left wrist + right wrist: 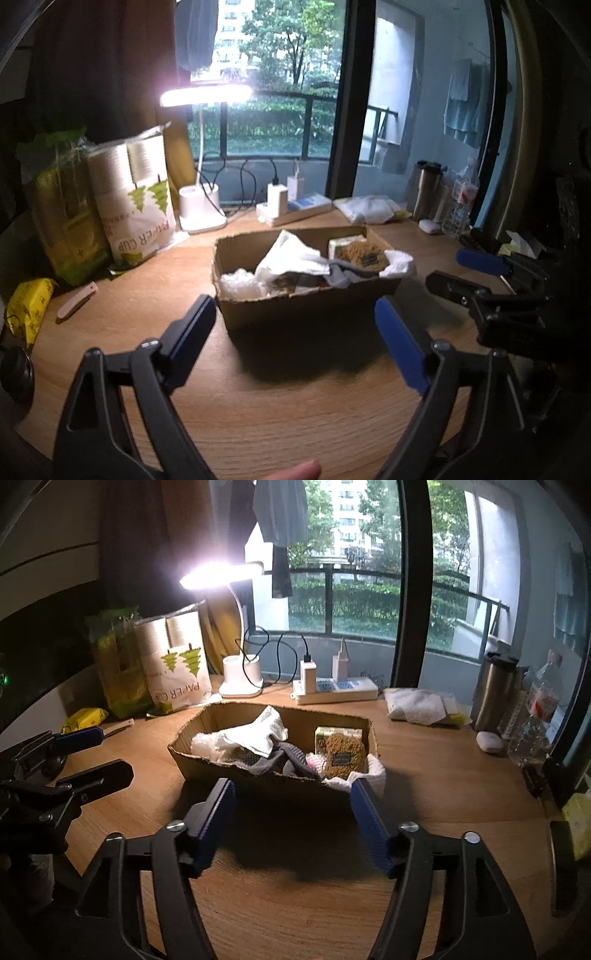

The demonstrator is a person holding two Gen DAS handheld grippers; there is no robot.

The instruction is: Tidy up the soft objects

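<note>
Box (306, 306) of torn cardboard at mid-desk, holding the soft stuff: white cloth (291, 258), grey fabric (340, 275), bubble wrap (240, 284) at its left end, yellow-green sponge pack (360, 251) toward the right. Left gripper (295, 328) spread wide, nothing betw. the pads, box just ahead. Right gripper (293, 812) also wide and empty, pads either side of the box's near wall but not touching it.

Seen only from right wrist: pink-white item (316, 762) tucked beside the sponge pack, white cloth edge (369, 771) draped over the box's near right corner. Seen only from left wrist: fingertip (303, 470) at bottom edge, folding knife (75, 304) in full, tissue box (517, 243) far right. Each view catches the other gripper at its side edge, jaws apart.

Wood-grain desk (258, 406), box shadow falling toward the cameras. At back: lit desk lamp (205, 96), paper cup sleeve (144, 206), green bag (62, 206), yellow packet (29, 310), power strip (295, 210) w/ chargers, plastic-wrapped white cloth (369, 210), steel tumbler (424, 188), water bottle (460, 203), white earbud case (430, 226). Behind: big window, balcony rail, hedges, trees, apt block, clothes hanging.
</note>
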